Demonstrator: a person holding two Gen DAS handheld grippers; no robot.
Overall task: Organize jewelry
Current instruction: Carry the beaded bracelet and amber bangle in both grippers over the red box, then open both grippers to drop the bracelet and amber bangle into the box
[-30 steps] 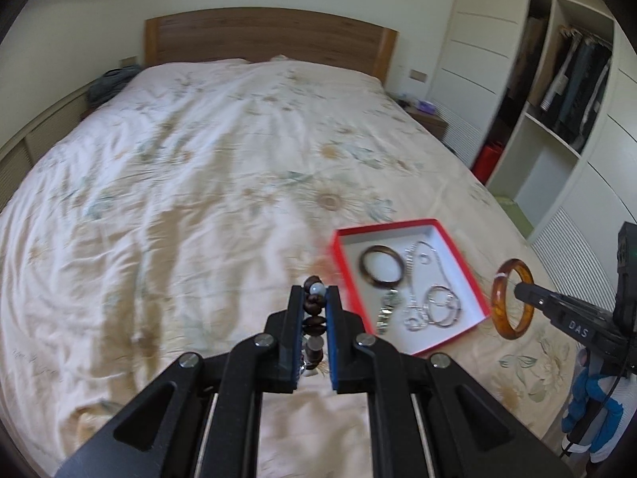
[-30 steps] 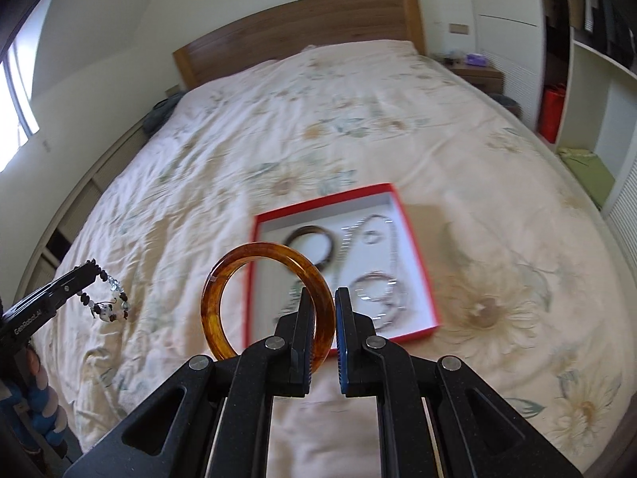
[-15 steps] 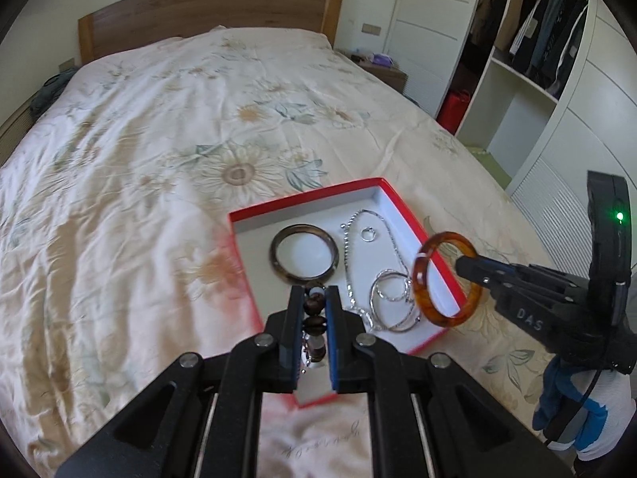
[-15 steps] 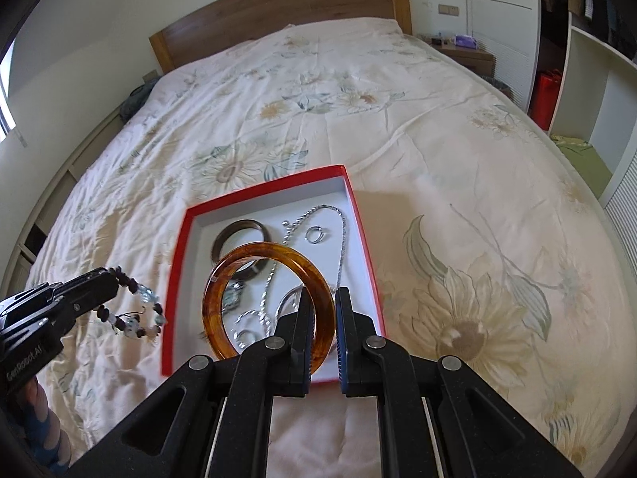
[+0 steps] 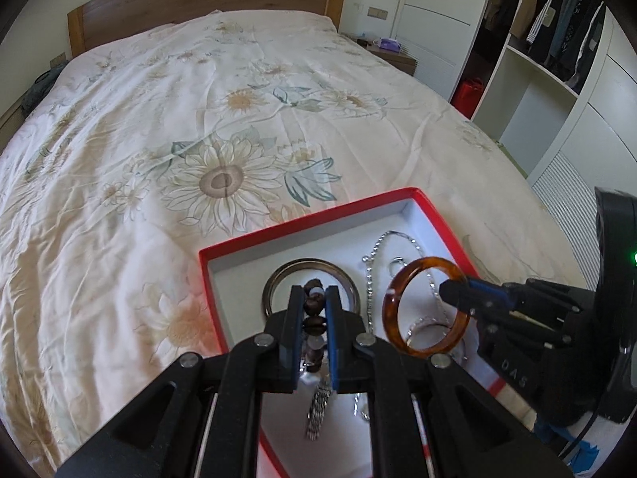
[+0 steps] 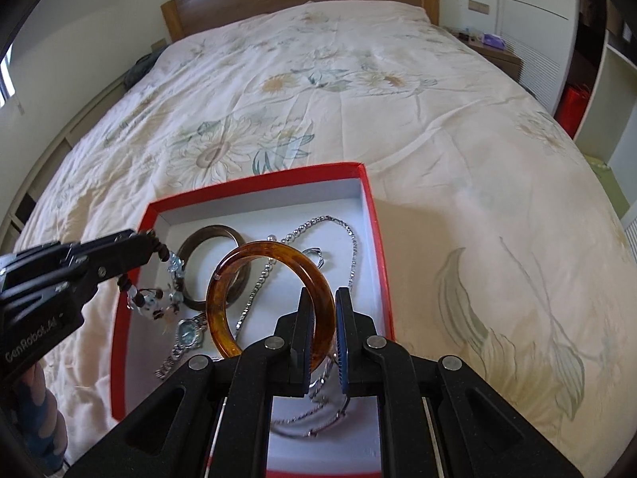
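Observation:
A red-rimmed white box (image 5: 302,217) (image 6: 370,215) lies on the flowered bedspread. Inside it are a dark brown bangle (image 5: 278,279) (image 6: 211,239), a silver chain (image 5: 370,263) (image 6: 338,223), a small ring (image 6: 314,255), a watch (image 6: 187,334) and silver hoops (image 6: 302,426). My left gripper (image 5: 314,298) (image 6: 149,239) is shut on a beaded bracelet (image 5: 314,324) (image 6: 159,298), which dangles over the box's left part. My right gripper (image 6: 323,298) (image 5: 450,290) is shut on an amber bangle (image 6: 254,279) (image 5: 398,302), held upright above the box's contents.
The wide bedspread (image 5: 199,119) spreads all around the box up to a wooden headboard (image 5: 199,4). A bedside table (image 5: 394,55), white cupboards and an open wardrobe (image 5: 557,40) with hanging clothes stand to the right. A red bag (image 5: 469,91) sits on the floor there.
Both grippers came down and forward over the red box, each still holding its piece. The box looms much larger, and the two grippers have drawn closer together.

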